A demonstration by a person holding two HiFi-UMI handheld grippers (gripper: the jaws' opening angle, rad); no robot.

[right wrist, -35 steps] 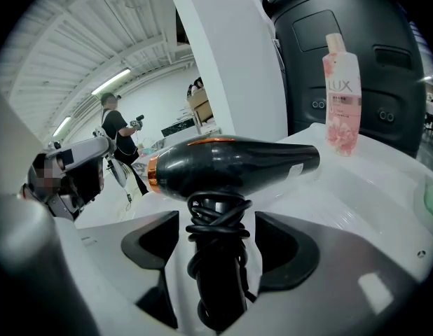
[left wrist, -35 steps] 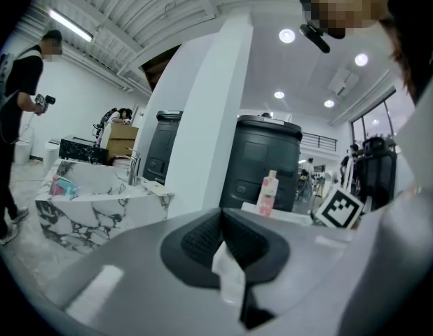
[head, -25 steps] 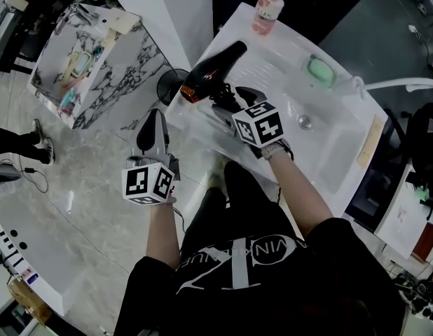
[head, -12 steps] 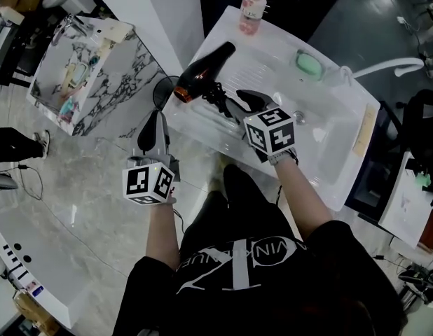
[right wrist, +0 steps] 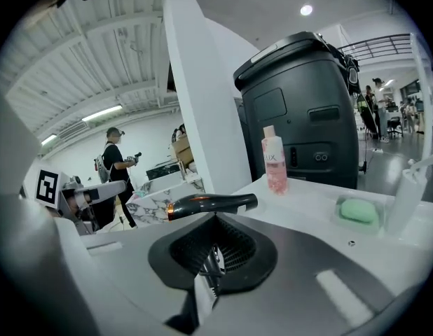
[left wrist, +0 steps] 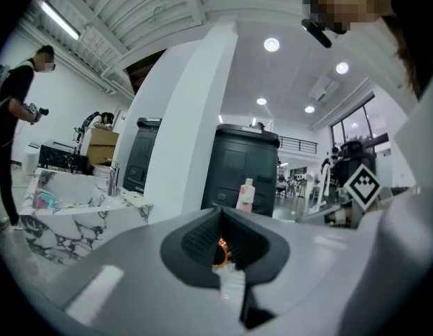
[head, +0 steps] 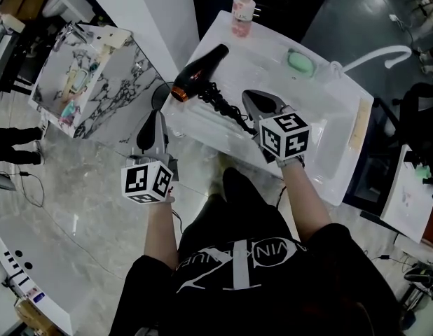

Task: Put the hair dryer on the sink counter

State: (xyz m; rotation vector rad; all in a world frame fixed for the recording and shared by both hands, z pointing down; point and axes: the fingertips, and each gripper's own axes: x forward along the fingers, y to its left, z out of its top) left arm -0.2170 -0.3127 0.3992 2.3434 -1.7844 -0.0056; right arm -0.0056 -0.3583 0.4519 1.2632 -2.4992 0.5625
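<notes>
The hair dryer (head: 201,71) lies on its side on the left end of the sink counter (head: 262,68), just ahead of the right gripper (head: 249,96), whose jaws are pressed together on nothing. The left gripper (head: 157,117), also pressed together and empty, hangs off the counter's left edge. The dryer is black with an orange nozzle ring and a coiled black cord (head: 220,103). On the counter are one dryer, one pink bottle (head: 242,9) and one green soap (head: 300,62).

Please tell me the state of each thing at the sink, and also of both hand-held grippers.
hair dryer: lying on its side on the sink counter, held by nothing
pink bottle: upright, cap on
green soap: lying flat
left hand-held gripper: shut, empty
right hand-held gripper: shut, empty
</notes>
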